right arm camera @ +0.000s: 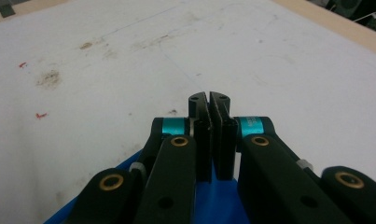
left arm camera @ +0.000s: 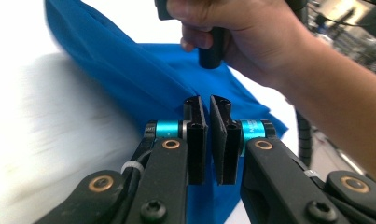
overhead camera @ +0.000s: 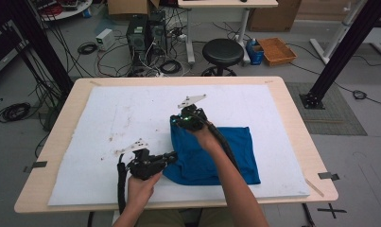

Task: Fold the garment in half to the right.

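A blue cloth [overhead camera: 226, 151] lies on the white mat [overhead camera: 131, 109], with its left edge raised into a fold. My right gripper [overhead camera: 179, 121] holds the cloth's far left corner a little above the mat. In the right gripper view its jaws [right arm camera: 209, 100] are shut, with blue cloth [right arm camera: 218, 200] pinched low between them. My left gripper [overhead camera: 173, 156] is at the near left corner. In the left gripper view its jaws [left arm camera: 208, 105] stand nearly closed, with the blue cloth [left arm camera: 129, 79] running up ahead of them and between them. Beyond it is the other hand [left arm camera: 251, 37].
The mat covers most of a wooden table [overhead camera: 292, 118] and carries brown stains [overhead camera: 117, 137] at its left middle. Behind the table's far edge stand a black stool [overhead camera: 222, 52], computer cases and cables. A black frame post [overhead camera: 339, 56] rises at the right.
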### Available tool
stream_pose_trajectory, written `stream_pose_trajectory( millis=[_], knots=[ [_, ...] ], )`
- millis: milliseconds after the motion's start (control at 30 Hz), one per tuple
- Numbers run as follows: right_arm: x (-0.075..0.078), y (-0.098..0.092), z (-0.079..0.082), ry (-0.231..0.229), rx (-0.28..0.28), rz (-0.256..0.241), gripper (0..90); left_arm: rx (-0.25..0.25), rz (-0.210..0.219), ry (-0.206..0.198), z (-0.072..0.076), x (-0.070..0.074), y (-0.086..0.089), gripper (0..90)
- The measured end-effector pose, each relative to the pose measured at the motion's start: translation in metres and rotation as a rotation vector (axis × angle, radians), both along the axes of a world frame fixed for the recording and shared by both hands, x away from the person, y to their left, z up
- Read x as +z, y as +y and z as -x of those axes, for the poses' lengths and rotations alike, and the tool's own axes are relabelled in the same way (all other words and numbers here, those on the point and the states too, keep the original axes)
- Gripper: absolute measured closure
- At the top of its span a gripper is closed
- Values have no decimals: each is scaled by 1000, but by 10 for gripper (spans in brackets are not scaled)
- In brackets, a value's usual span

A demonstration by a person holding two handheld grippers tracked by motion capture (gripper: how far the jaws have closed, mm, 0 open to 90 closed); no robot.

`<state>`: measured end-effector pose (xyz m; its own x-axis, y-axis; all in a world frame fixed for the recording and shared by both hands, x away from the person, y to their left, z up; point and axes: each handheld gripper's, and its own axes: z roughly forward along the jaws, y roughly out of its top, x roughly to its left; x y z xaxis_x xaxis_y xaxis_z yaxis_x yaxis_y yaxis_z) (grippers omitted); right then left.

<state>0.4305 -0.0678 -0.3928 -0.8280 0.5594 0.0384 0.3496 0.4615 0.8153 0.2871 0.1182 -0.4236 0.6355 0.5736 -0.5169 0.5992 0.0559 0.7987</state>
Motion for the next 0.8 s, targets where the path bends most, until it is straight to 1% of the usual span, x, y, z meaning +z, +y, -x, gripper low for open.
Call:
stream_pose_trajectory(
  millis=[67,100,167,200,233,267,367,433,500,600,633,733,800],
  knots=[
    [0,-12,1,-10,-13,-7,886,-39,-4,6,-5,2,-13,850],
    [-1,-19,1,-8,-25,-13,885,-59,-13,10,-8,2,-20,849],
    [-3,-34,2,-9,-48,-24,886,-81,-20,24,-13,2,-33,850],
    [-3,-42,2,-8,-61,-25,886,-89,-10,36,-16,1,-41,850],
    [-4,-52,3,-8,-76,-29,885,-96,-9,44,-18,1,-45,849],
    [-4,-58,3,-9,-88,-33,885,-110,-16,50,-20,1,-50,850],
    [-6,-81,5,-3,-124,-60,886,-129,-15,77,-26,1,-66,849],
    [-7,-94,6,-5,-138,-71,885,-146,-31,86,-31,2,-80,849],
    [-9,-105,8,-8,-157,-70,886,-159,-43,90,-34,3,-92,849],
    [-12,-125,10,-9,-202,-91,886,-180,-70,92,-38,5,-114,849],
    [-13,-131,11,-12,-212,-90,886,-188,-83,90,-39,5,-119,849],
    [-16,-147,12,-7,-248,-89,886,-207,-147,64,-42,6,-140,849],
    [-19,-158,13,-8,-281,-86,886,-216,-175,54,-44,5,-154,849]
  ],
)
